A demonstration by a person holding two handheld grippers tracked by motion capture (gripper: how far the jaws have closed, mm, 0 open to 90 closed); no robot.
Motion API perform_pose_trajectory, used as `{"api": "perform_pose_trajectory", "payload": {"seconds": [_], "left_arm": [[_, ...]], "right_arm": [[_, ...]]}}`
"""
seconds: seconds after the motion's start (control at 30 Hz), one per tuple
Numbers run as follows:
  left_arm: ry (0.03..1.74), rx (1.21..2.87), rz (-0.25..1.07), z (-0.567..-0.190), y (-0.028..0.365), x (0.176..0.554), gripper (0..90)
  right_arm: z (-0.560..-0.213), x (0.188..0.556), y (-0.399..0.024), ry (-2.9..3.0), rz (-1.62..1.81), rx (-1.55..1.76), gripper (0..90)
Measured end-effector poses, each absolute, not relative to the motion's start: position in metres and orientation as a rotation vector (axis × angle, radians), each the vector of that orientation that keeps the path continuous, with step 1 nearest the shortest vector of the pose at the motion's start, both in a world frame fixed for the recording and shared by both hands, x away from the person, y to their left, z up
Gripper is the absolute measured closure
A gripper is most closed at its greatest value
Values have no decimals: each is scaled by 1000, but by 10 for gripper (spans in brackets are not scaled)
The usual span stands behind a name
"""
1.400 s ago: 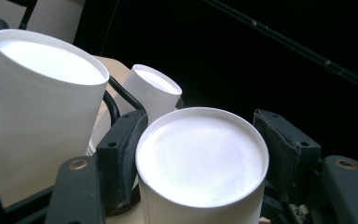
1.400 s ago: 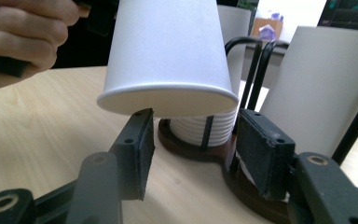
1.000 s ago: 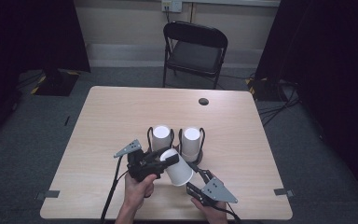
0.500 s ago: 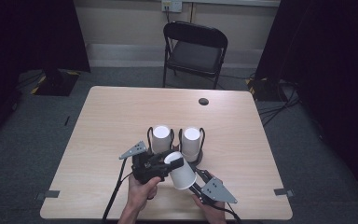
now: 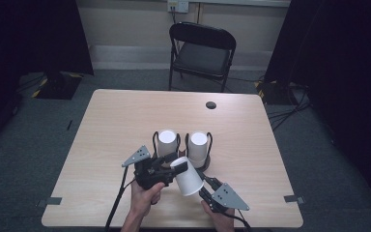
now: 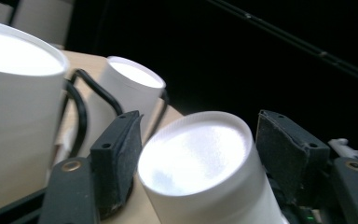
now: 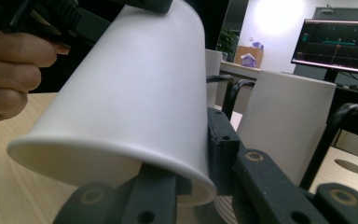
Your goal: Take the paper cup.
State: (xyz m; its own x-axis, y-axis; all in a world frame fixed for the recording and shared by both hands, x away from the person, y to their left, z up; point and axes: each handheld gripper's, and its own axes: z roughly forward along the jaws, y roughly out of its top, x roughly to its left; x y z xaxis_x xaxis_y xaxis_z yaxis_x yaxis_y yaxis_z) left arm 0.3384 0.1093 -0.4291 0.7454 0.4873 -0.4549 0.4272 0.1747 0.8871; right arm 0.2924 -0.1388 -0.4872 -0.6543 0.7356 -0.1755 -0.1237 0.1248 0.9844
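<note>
A white paper cup lies tilted in the air above the table's near edge, between my two grippers. Its narrow base sits between the pads of my left gripper, whose jaws have just been opening; a thin gap shows at one pad. My right gripper has just been closing and is shut on the wide rim end of the cup, with one pad pressed to its wall.
Two upturned white cups stand in a black wire holder just beyond the grippers. The wooden table has a small round hole at the far right. A black folding chair stands behind it.
The right gripper's jaws have closed onto the cup's rim end. The left gripper's jaws have eased apart around the base. Neither hand has shifted.
</note>
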Motion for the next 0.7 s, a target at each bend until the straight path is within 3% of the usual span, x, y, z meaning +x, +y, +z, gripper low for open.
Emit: {"api": "perform_pose_trajectory", "payload": {"seconds": [0.03, 0.7], "left_arm": [[802, 1442, 60, -429, 110, 339, 331], [734, 1578, 315, -432, 112, 333, 274]], "right_arm": [[-486, 292, -141, 1727, 1621, 612, 880], [-479, 297, -152, 1844, 1607, 772, 888]]}}
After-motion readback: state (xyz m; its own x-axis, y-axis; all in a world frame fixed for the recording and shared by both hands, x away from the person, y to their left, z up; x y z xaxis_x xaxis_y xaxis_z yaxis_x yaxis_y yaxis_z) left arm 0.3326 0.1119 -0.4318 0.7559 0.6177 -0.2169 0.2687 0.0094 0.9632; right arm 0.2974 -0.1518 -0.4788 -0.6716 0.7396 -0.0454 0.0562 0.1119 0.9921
